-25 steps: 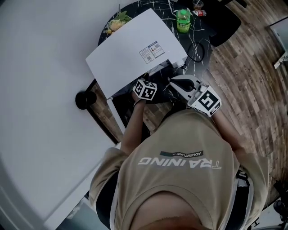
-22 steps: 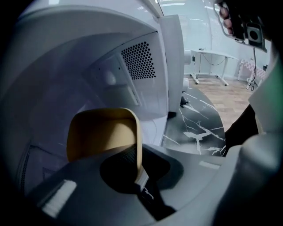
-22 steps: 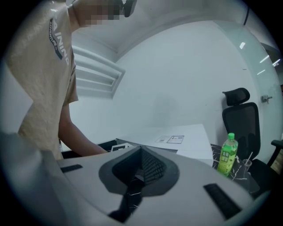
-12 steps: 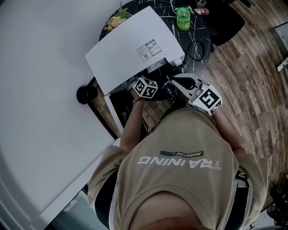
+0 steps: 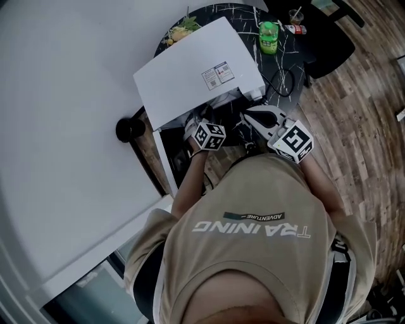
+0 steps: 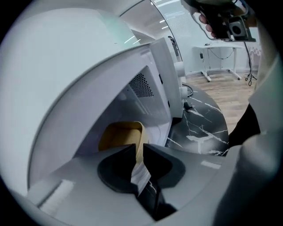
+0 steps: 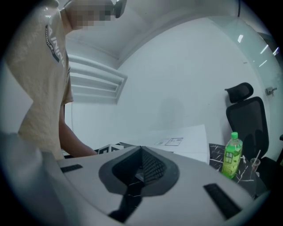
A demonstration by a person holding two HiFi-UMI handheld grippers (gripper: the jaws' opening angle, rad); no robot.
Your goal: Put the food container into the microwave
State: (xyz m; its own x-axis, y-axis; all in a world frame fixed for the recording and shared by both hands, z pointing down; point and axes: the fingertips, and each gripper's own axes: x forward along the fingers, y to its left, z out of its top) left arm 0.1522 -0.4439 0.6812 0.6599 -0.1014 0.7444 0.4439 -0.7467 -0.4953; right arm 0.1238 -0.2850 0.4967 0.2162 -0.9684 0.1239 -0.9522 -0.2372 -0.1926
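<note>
— You can see it from above. What's there?
— A white microwave (image 5: pixel 199 73) on a black marbled table (image 5: pixel 237 14), at twelve o'clock from the person. The left gripper (image 5: pixel 197 124) reaches in under the microwave's top edge. The right gripper (image 5: pixel 248 118) hangs just beside it, toward three o'clock. A green bottle (image 5: pixel 269 37) stands at one o'clock.
— And the left gripper's own camera?
— Its jaws are pinched on the rim of the tan food container (image 6: pixel 120 136), which is inside the microwave's cavity, at eleven o'clock from the jaws. I can't tell whether it rests on the cavity floor.
— The right one?
— Jaws pressed together with nothing between them, looking across the microwave's top. The bottle is at four o'clock, and there's a black office chair (image 7: pixel 247 119) behind it.
</note>
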